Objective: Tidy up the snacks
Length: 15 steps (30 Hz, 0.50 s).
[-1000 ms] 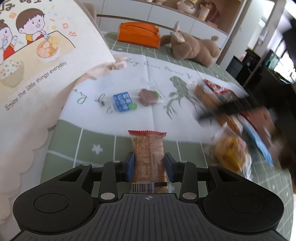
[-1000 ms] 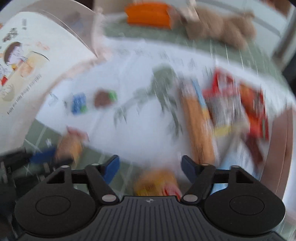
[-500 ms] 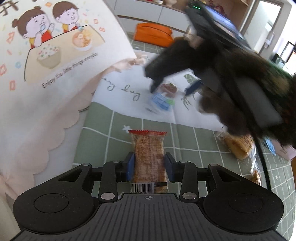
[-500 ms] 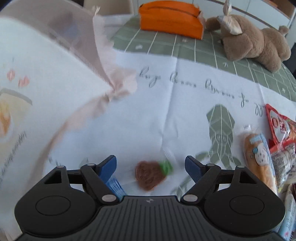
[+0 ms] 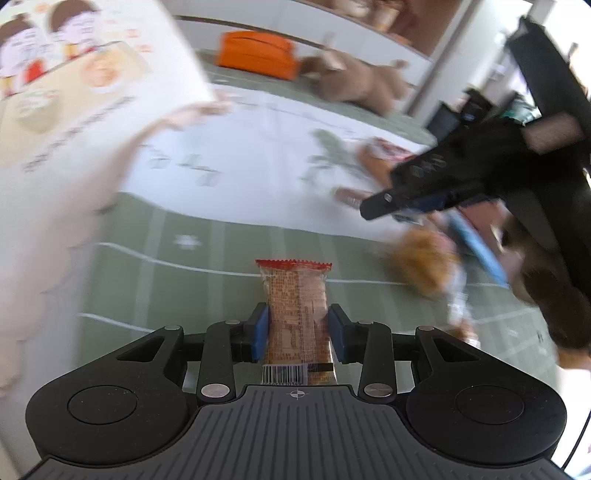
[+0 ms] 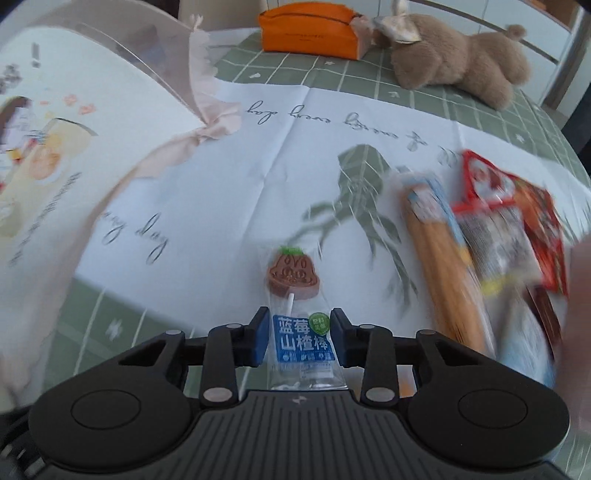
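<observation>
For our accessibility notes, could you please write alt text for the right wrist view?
The right gripper is closing on a wrapped lollipop with a blue label, above a white cloth. Snack packets lie right, a printed bag left, an orange pouch and plush toy behind.

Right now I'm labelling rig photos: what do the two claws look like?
Both match: the left claw and right claw have black linkage arms with silver rivets, blue pads, a ribbed grey housing with a small centre mark, and round black discs either side.
</observation>
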Motion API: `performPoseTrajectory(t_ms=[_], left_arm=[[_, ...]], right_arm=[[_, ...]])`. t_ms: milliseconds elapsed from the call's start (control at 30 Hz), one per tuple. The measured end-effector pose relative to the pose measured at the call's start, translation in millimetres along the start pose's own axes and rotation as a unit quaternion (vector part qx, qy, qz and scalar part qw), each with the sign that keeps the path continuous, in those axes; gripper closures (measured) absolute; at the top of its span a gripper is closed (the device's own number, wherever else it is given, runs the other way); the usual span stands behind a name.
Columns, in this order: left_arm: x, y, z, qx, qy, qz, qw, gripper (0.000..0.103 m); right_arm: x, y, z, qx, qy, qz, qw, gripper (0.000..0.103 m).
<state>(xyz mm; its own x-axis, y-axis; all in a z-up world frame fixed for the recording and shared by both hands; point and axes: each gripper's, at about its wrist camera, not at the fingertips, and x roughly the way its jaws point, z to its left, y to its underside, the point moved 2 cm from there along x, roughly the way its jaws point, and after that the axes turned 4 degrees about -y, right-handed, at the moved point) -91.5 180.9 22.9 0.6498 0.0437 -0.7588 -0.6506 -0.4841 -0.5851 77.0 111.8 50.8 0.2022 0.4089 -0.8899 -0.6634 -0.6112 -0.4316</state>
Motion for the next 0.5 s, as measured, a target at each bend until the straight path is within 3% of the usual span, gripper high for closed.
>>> performPoseTrajectory(t_ms=[33,100,267,367,500], left_arm=[[-1.5,0.5,-8.4,0.010,0.016,-0.001,0.9998,0.064],[-4.6,1.6,-30.0,0.040,0.042,0.000,0.9983,0.064],[2.6,6.0,-78.0,0.098,0.066,0.016,0.9928,0.064],[10.3,12.2,-102.7,0.134,0.064,0.035,0.9883,0.064],[6.4,17.8,-119.6,0.168,0.056,0.046,0.9831,0.064]], right_arm=[[-16.1,11.9,-5.7,0.008,-0.005,-0.007,1.000,0.071],[-49.2,36.4,-20.1,0.024,-0.009,-0.020,0.999,0.091],[-125.5,98.4,-79.9,0.092,0.012,-0.059,0.994,0.094],[-139.0,129.6,-111.0,0.117,0.036,-0.058,0.991,0.093],[-133.6,154.9,-124.4,0.120,0.053,-0.070,0.989,0.091]])
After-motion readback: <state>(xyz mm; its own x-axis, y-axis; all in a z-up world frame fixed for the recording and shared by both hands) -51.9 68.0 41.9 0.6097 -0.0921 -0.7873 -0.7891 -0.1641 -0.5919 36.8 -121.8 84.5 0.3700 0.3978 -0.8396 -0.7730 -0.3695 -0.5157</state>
